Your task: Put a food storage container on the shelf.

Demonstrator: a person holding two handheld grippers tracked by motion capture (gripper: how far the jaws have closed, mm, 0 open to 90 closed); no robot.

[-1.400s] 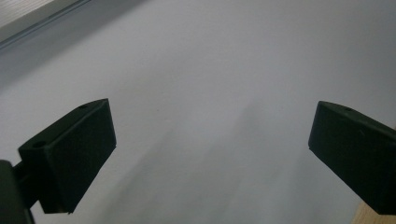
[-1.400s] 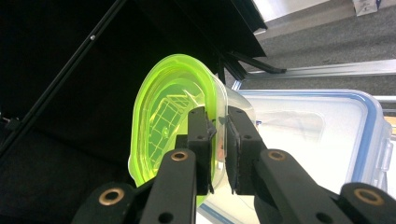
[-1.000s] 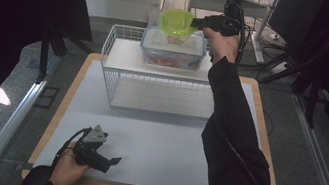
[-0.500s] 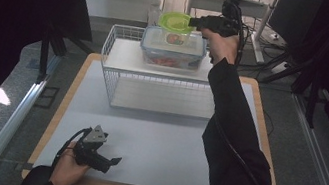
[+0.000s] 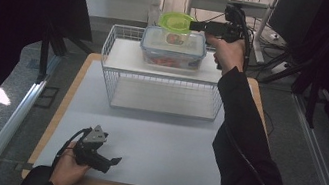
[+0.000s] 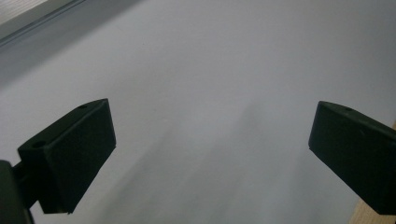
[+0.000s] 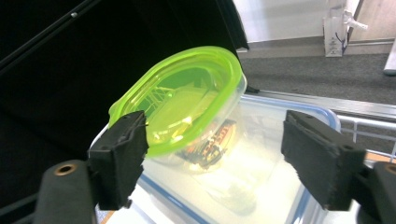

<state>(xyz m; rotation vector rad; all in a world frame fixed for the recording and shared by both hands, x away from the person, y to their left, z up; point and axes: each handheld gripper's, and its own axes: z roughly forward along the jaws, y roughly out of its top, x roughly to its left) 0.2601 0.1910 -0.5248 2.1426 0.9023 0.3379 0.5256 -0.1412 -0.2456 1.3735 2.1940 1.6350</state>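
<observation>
Green-lidded and clear-walled, the small tub (image 5: pixel 176 27) sits on top of the big blue-rimmed container (image 5: pixel 173 49), which itself rests on the upper shelf of the white wire rack (image 5: pixel 121 65) at the far side of the table (image 5: pixel 154 141).

Starting at the left: the left gripper (image 5: pixel 110 160) lies low on the near edge of the table, held in a hand, jaws spread wide with nothing but bare white surface between them. It has no part in this step and does well to stay parked there.

Moving right across the rack to the right gripper (image 5: pixel 195 25): its jaws have just been opening and now stand apart. In the right gripper view the tub (image 7: pixel 187 112) is between the pads, the left pad close by the lid's rim, the right pad well off the wall, so nothing is clamped. The tub looks set down, though it appears tilted in that view, so I judge it may not be sitting flat.

To finish cleanly, I would draw the gripper straight back along its own line, level, keeping the jaws wide so the left pad does not catch the lid's lip and drag the light tub off the slick container top.
</observation>
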